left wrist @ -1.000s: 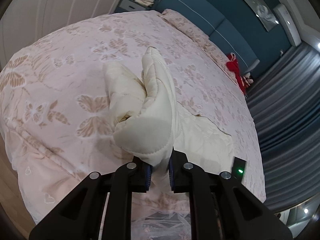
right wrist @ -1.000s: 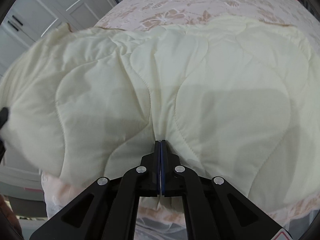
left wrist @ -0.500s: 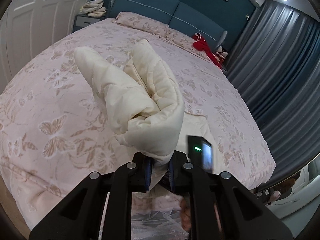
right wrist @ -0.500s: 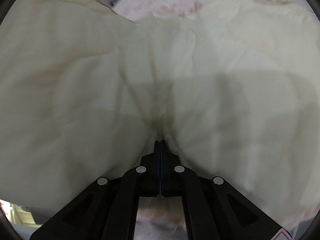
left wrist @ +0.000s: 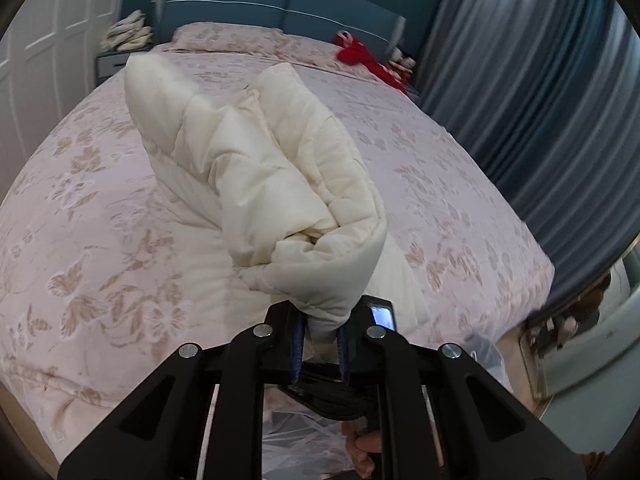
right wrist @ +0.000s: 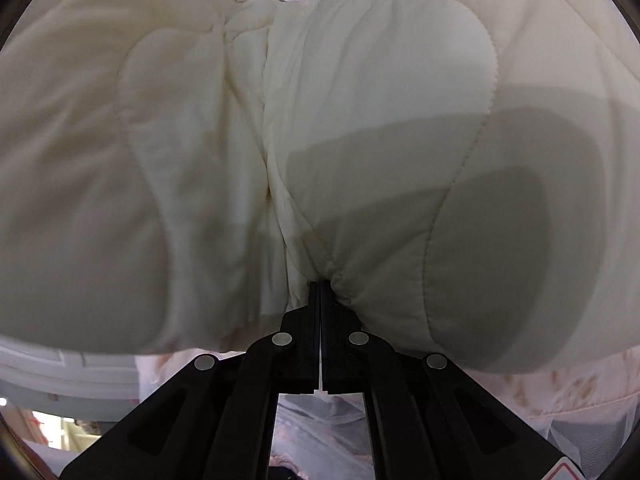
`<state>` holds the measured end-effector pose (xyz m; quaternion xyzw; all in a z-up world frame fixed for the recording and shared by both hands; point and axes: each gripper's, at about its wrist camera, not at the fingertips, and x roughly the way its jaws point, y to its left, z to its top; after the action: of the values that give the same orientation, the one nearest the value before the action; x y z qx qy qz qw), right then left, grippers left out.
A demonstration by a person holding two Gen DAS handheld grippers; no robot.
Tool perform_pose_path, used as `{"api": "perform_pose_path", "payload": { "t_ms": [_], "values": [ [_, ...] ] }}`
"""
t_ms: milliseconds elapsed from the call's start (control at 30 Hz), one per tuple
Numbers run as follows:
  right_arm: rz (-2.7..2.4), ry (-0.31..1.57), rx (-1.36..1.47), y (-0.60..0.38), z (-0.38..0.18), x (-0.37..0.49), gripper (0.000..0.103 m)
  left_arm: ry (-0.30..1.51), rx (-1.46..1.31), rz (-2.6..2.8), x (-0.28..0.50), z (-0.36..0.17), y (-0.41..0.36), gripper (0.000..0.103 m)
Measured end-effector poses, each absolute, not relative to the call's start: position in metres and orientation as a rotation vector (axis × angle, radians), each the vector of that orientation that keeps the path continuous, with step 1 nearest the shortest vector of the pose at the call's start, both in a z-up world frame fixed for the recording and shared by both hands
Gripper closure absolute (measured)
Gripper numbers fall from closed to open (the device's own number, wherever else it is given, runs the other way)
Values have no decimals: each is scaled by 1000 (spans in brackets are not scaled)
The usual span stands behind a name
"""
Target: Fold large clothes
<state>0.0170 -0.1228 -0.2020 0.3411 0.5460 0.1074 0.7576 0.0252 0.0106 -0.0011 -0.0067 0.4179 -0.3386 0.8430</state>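
Left wrist view: the left gripper [left wrist: 320, 338] is clamped on a thick bunched edge of a cream quilted garment [left wrist: 280, 184], which rises from the jaws in puffy folds above a bed [left wrist: 100, 240] with a pink floral cover. Part of the garment trails down onto the cover at the right of the jaws. Just behind them shows part of the right gripper [left wrist: 380, 316], a small lit screen on it. A red item [left wrist: 360, 56] lies far off near the blue headboard [left wrist: 280, 16], and grey curtains [left wrist: 540, 80] hang on the right.

Right wrist view: the right gripper [right wrist: 320, 286] is pressed fully together on a thin pinch of the same garment [right wrist: 360, 120], which fills nearly the whole picture — padded panels with curved stitch lines, sagging around the jaws.

The garment looks soft, bulky and fairly light; it drapes and slumps rather than holding a shape, so any unsupported part will likely droop. The smooth shell may slip from a shallow pinch. The safest holds are probably seams, hems or corners — where the layers are stitched flat. Gathered padding, as in the left jaws, gives more bite but makes a tidy fold harder.
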Motion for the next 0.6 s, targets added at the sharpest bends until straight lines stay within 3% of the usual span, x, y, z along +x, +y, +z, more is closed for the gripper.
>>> {"api": "perform_pose_path", "payload": {
  "t_ms": [333, 600],
  "values": [
    [85, 1067, 933, -233, -172, -76, 103, 999, 128, -844, 7, -54, -91, 91],
    [-87, 1028, 822, -291, -147, -119, 103, 1100, 156, -822, 13, -93, -123, 91]
  ]
}}
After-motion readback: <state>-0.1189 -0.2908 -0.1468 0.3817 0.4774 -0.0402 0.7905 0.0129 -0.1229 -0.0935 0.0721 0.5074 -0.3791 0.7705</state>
